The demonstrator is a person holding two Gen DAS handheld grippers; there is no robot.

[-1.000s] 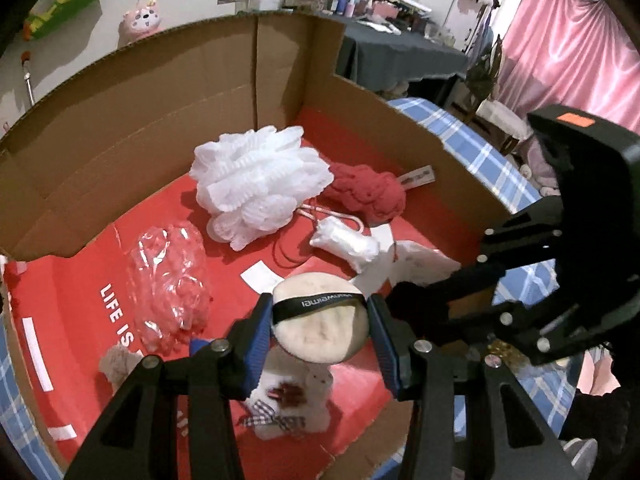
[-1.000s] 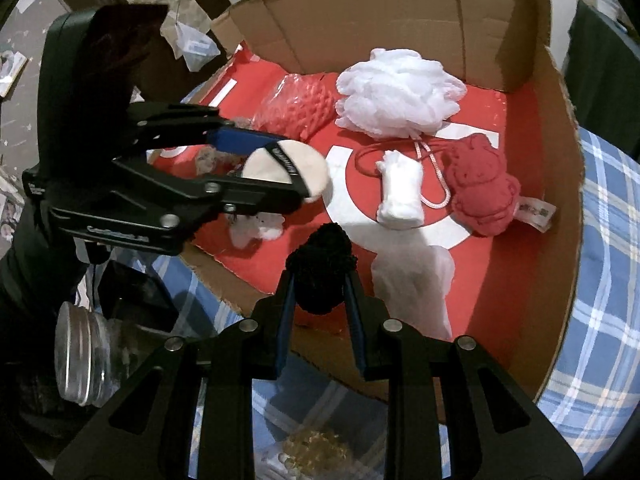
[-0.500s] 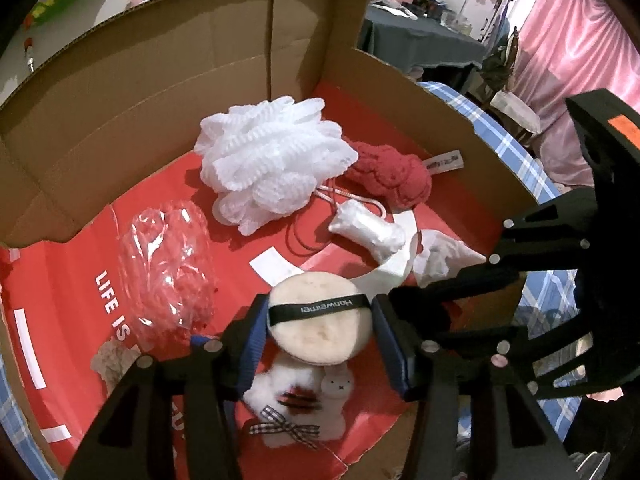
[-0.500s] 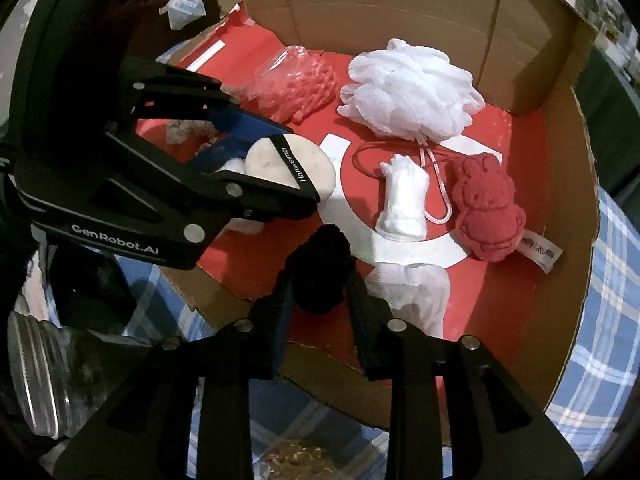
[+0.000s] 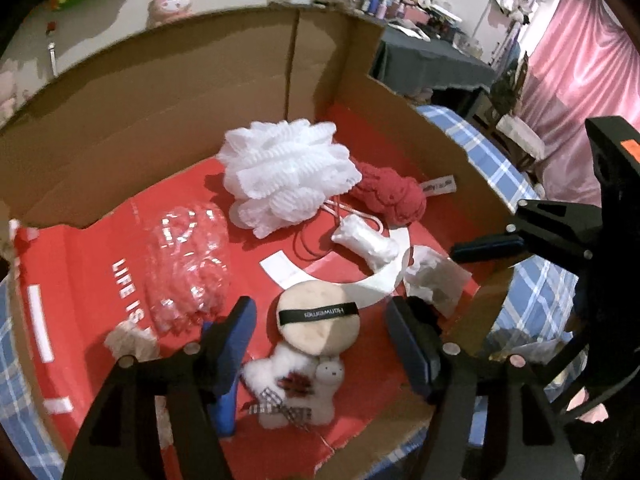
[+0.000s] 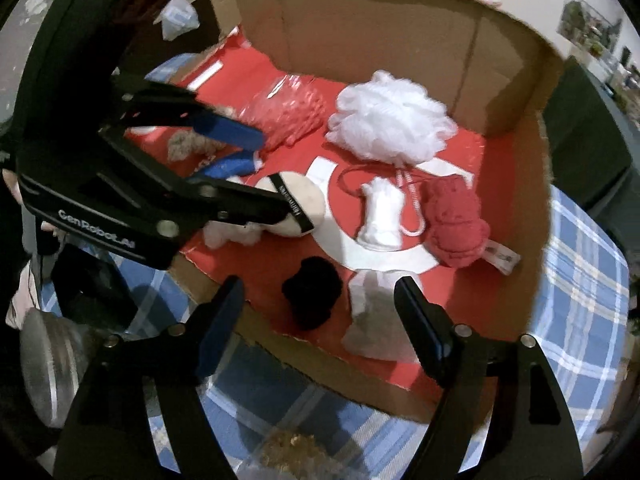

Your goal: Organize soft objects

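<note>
Since half a second ago, when each tool pinched its item, both have let go above the cardboard box (image 5: 168, 128):

Left gripper (image 5: 320, 344): fingers spread wide, nothing between them; before, they clamped the powder puff.

Powder puff (image 5: 318, 322): now lies on the red floor at the box's near edge, black band up, leaning on the small white plush (image 5: 298, 390), which it partly covers.

Right gripper (image 6: 320, 320): fingers parted, well apart from the black pom-pom; earlier they squeezed it.

Black pom-pom (image 6: 313, 293): rests inside the box just past its near wall, beside the crumpled white bag (image 6: 374, 326).

Blue item (image 5: 224, 400): at the box's near edge, left of the plush, mostly hidden by the left finger.

Beige fuzzy scrap (image 5: 130, 338): near-left part of the box floor, unchanged.

Pink item in clear wrap (image 5: 188, 264): left of the box's middle, same place as before.

White pouch (image 5: 366, 240): box centre, red-and-white cord looped beside it.

Red knitted toy (image 5: 394, 196): toward the box's right wall, tag touching the wall.

White bath pouf (image 5: 286, 176): farthest in, near the back wall, touching the red toy.
</note>
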